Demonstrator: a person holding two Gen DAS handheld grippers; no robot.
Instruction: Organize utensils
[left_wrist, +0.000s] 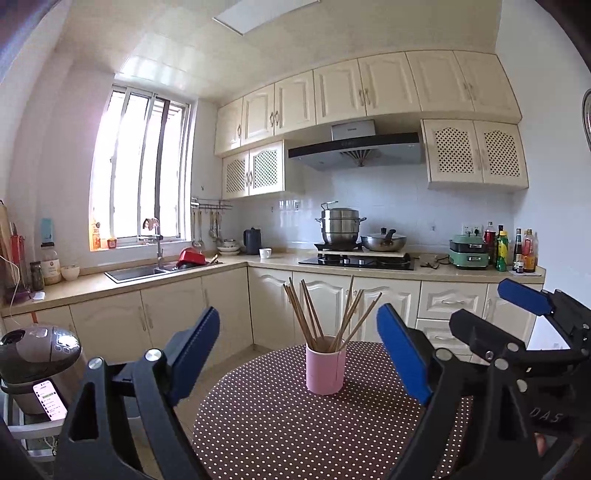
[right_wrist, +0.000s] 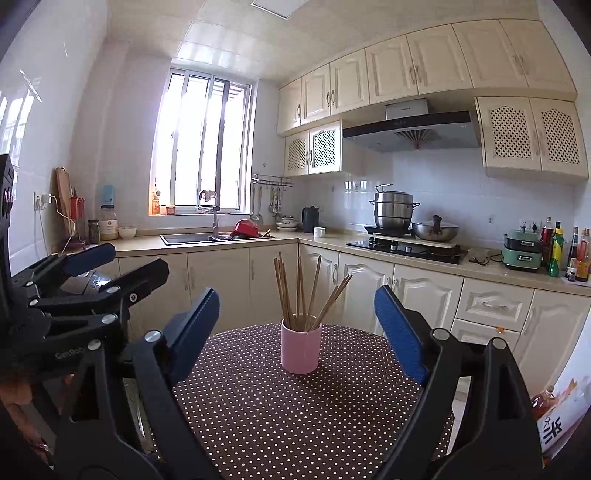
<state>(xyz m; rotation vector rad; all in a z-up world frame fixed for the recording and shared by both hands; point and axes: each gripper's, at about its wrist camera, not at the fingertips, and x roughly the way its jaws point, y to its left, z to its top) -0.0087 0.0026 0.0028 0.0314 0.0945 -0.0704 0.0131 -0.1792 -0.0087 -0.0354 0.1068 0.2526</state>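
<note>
Kitchen, round table (left_wrist: 280, 424) under a brown cloth with white dots.

Far left, beside the table: rice cooker (left_wrist: 37, 365) on a stand, lit phone (left_wrist: 50, 404) leaning against it. Sink (left_wrist: 136, 273) in the counter behind, under the window (left_wrist: 140, 177).

Left gripper (left_wrist: 299, 354): jaws spread wide, blue pads (left_wrist: 195, 354) on either side, nothing between them. It points level at the table's middle and touches nothing.

Centre: pink cup (left_wrist: 325, 369) upright on the cloth, toward the table's far edge. Chopsticks (left_wrist: 325, 310) stand inside it, fanned outward, tips up. None lie on the cloth. The cup sits ahead of both grippers, well clear of the pads.

Right gripper (right_wrist: 295, 332): alongside the left one, jaws equally wide, empty. It is tipped very slightly down toward the cup. From the left camera it shows at the right edge, pads apart.

Behind, right: stove (left_wrist: 356, 260) with a steel steamer (left_wrist: 341, 225) and a wok (left_wrist: 384, 242). Green cooker (left_wrist: 469, 251) and bottles (left_wrist: 511, 247) at the counter's far end.
</note>
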